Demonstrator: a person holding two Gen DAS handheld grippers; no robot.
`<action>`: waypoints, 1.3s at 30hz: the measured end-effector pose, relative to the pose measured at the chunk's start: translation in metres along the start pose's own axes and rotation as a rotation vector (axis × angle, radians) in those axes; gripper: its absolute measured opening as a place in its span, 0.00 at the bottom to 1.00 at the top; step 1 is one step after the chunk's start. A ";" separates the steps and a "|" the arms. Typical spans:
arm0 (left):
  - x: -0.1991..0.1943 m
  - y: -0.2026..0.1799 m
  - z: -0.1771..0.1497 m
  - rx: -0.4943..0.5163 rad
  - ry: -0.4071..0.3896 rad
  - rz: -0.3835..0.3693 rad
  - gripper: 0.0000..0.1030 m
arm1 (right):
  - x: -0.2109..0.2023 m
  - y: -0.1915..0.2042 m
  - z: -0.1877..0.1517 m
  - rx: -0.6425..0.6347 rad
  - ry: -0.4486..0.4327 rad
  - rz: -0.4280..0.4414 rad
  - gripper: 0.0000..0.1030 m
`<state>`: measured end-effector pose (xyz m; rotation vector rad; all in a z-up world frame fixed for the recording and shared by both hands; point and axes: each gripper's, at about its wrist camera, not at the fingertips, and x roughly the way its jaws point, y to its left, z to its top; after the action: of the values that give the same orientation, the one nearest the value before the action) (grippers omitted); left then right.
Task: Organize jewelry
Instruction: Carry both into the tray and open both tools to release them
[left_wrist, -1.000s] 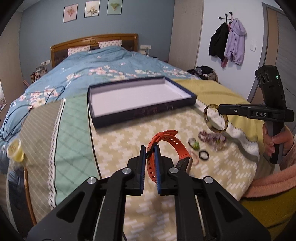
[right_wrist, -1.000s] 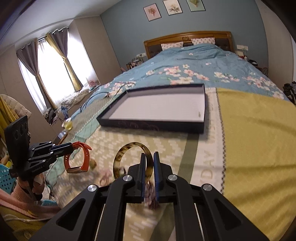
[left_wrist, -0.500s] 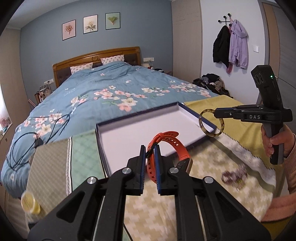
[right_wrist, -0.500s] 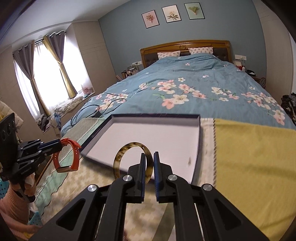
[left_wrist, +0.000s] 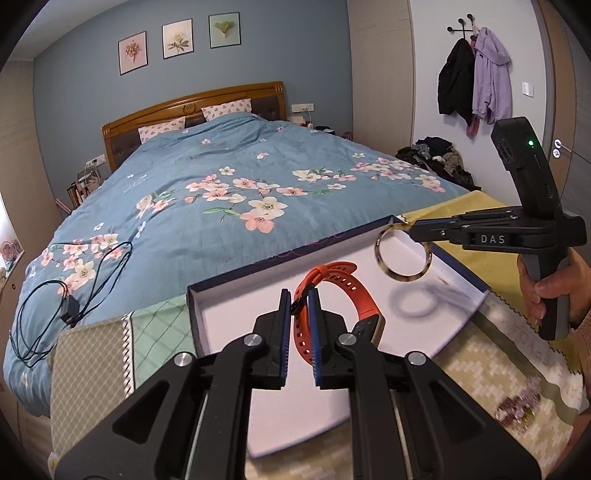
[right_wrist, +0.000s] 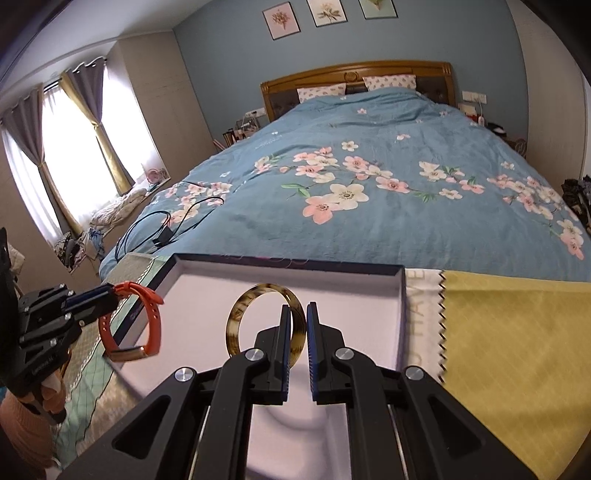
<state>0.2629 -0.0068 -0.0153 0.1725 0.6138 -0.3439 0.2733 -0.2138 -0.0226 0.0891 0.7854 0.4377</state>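
In the left wrist view, an orange watch band (left_wrist: 334, 295) was seen clamped between the fingers of the left hand-held gripper (left_wrist: 300, 306) and held above the white floor of a dark blue tray (left_wrist: 461, 275) laid on the bed. To the right, a tortoiseshell bangle (left_wrist: 402, 254) was gripped by the right hand-held gripper (left_wrist: 415, 227) over the tray, its shadow cast on the lining. A beaded bracelet (left_wrist: 517, 406), blurred, was seen on the patterned cloth (left_wrist: 480, 373) beside the tray.

In the right wrist view, the bangle (right_wrist: 266, 321) was pinched upright at its rim by the right hand-held gripper (right_wrist: 295, 325) over the tray (right_wrist: 400, 295). The watch band (right_wrist: 142, 321) was seen hanging from the left hand-held gripper (right_wrist: 110, 293) at the tray's left edge.
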 end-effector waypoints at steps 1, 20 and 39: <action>0.005 0.002 0.001 -0.002 0.004 -0.002 0.09 | 0.007 -0.002 0.004 0.010 0.007 -0.001 0.07; 0.112 0.018 0.022 0.086 0.164 0.022 0.01 | 0.070 -0.016 0.023 0.103 0.148 -0.037 0.07; 0.025 0.024 0.011 -0.038 -0.024 0.028 0.62 | -0.017 0.004 -0.003 0.007 -0.003 0.050 0.43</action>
<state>0.2965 0.0061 -0.0195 0.1400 0.5928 -0.3069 0.2593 -0.2170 -0.0123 0.1158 0.7830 0.4824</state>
